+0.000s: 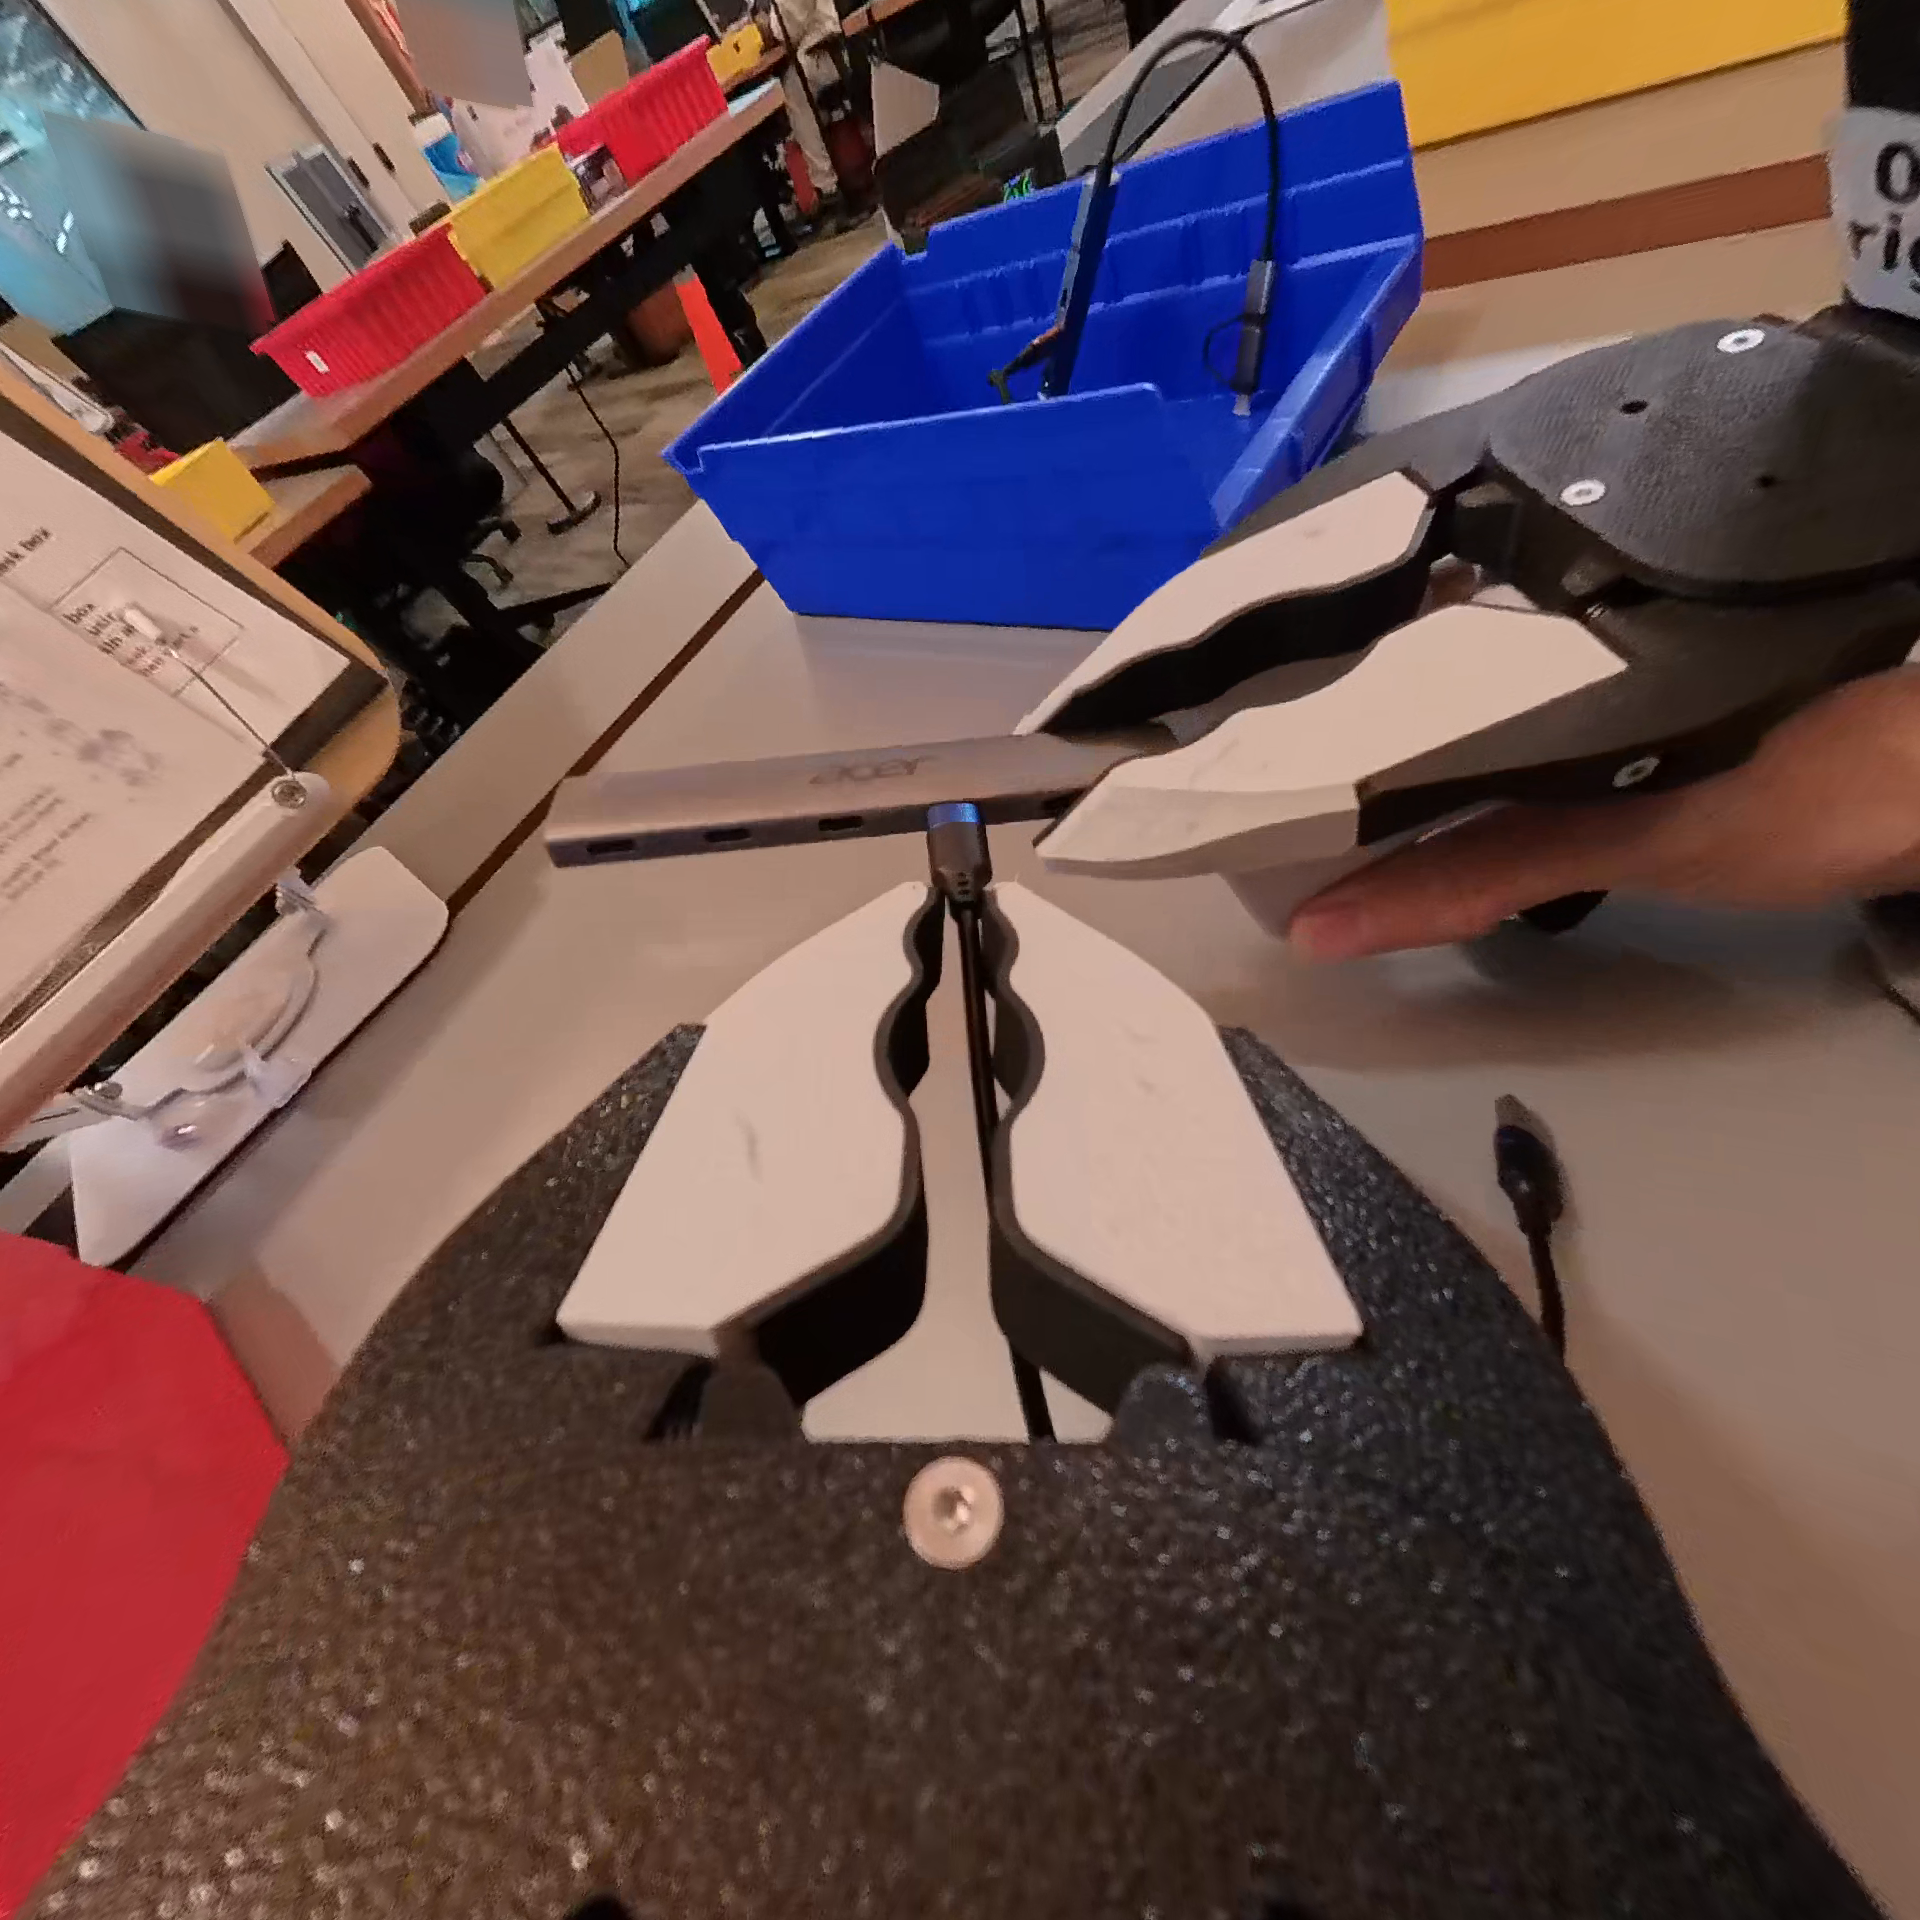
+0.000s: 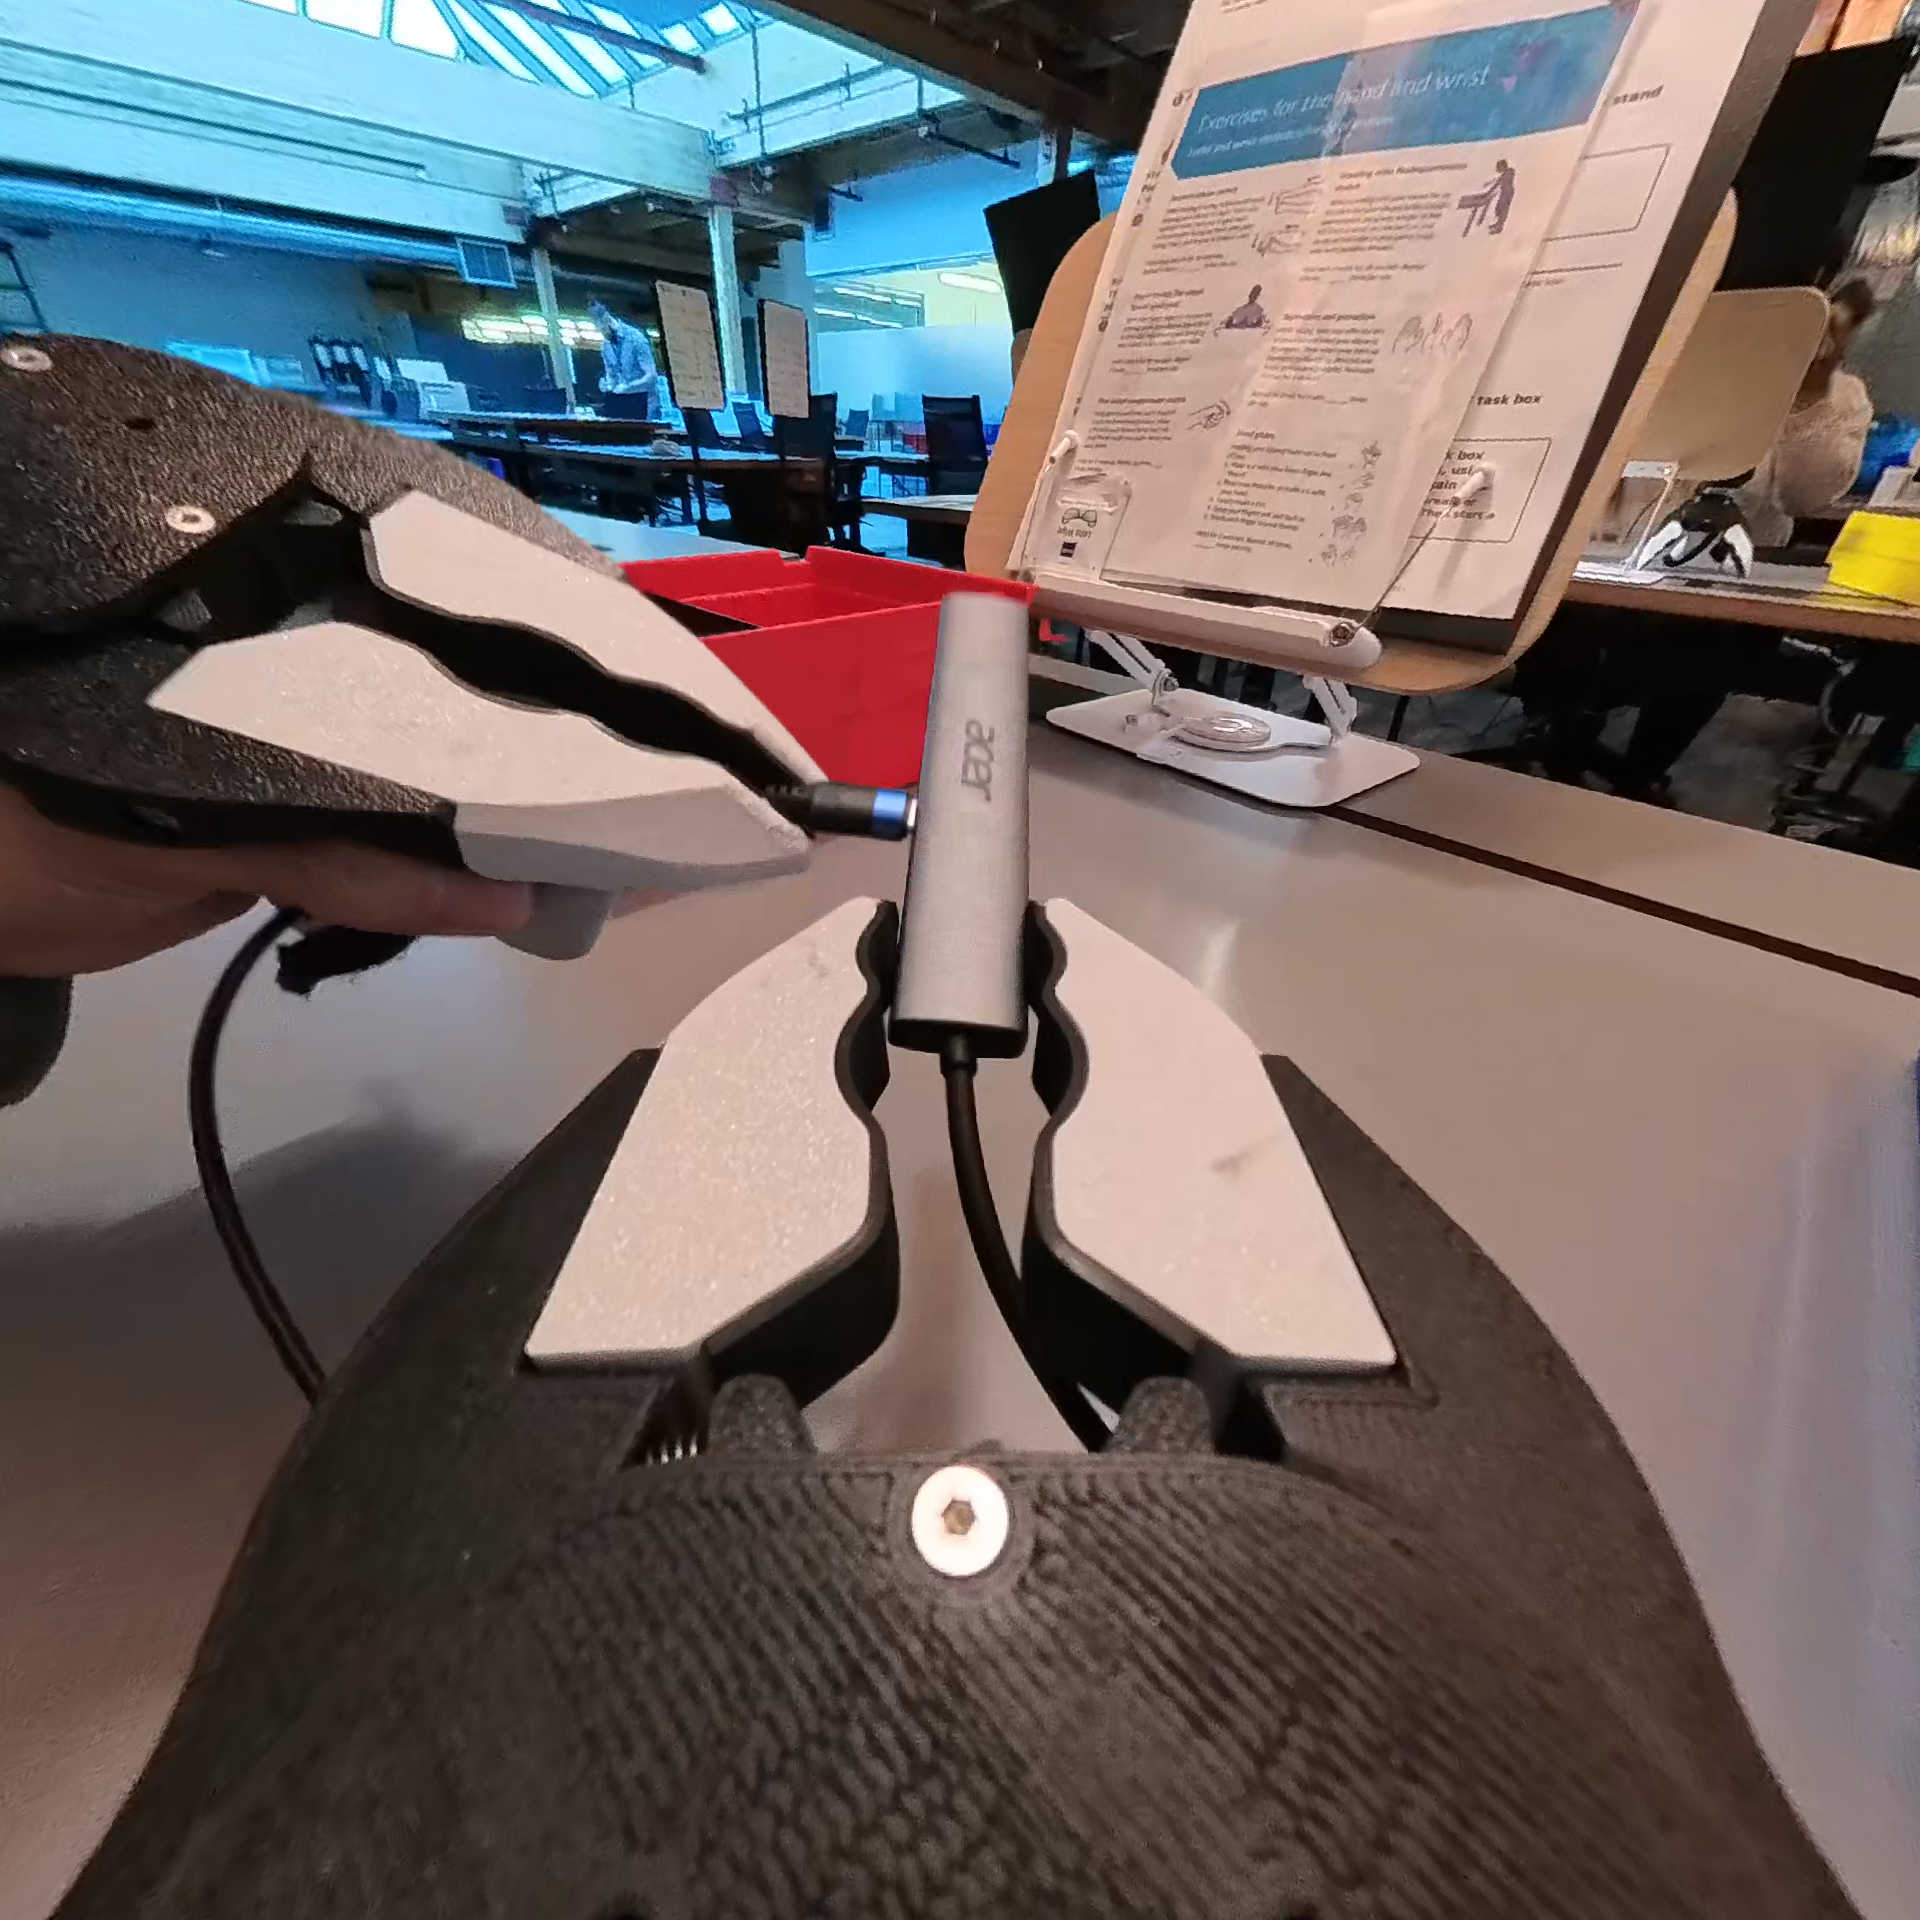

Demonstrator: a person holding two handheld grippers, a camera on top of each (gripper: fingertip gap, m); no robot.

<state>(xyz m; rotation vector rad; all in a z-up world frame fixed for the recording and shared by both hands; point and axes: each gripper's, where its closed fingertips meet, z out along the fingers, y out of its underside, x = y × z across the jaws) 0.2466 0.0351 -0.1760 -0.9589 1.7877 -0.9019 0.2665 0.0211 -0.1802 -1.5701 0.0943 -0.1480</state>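
Note:
My right gripper (image 2: 961, 920) is shut on the cable end of a grey USB hub (image 2: 966, 810) and holds it above the grey table (image 2: 1455, 987). The hub also shows in the left wrist view (image 1: 790, 800), held level, with several ports on its near side. My left gripper (image 1: 961, 896) is shut on a black cable plug (image 1: 954, 847) with a blue ring, whose tip touches the hub's side. In the right wrist view the plug (image 2: 862, 808) meets the hub from the left. The cable's other plug (image 1: 1527, 1164) lies on the table.
A blue bin (image 1: 1039, 416) with cables in it stands behind the hub. A red bin (image 2: 821, 644) and a document stand with printed pages (image 2: 1330, 343) stand on the left side. Benches with red and yellow bins (image 1: 499, 229) are farther off. Left and right tips are no more than a few centimetres apart.

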